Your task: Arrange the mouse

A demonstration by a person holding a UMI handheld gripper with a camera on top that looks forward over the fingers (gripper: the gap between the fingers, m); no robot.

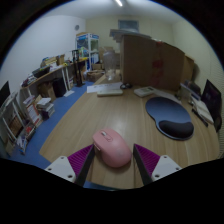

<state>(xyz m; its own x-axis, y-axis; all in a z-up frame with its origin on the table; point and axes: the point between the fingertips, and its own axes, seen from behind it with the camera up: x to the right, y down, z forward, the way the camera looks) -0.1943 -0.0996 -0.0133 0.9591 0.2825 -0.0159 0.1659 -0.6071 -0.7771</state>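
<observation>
One thing matters here, the mouse, so here's the rundown big to small.

Room: cluttered office, shelves (pixel 86 48) along the far wall, cardboard boxes (pixel 150 60) stacked behind the desk. Just backdrop.

Desk: wooden table (pixel 90 115), mostly bare in the middle, with some stuff piled on the far right edge that I can't really make out.

Mouse pad: dark blue-grey mouse pad (pixel 169 113) with a wrist rest bump at its near end, sitting off to the right, beyond the fingers and well apart from the mouse.

Gripper: gripper (pixel 113 158) fingers spread wide, magenta pads (pixel 80 158) showing on each side. Not clamped on anything as far as I can see.

Mouse: pink mouse (pixel 112 147) sitting on the bare wood, right between the two fingers. Left finger looks touching or just beside it, while there's a visible gap on the right, so no squeeze.

Progress: I'd say early. Mouse is lined up for a grab but isn't on the pad.

What's left: my guess is close on it, carry it right and forward, set it down on the pad.
</observation>
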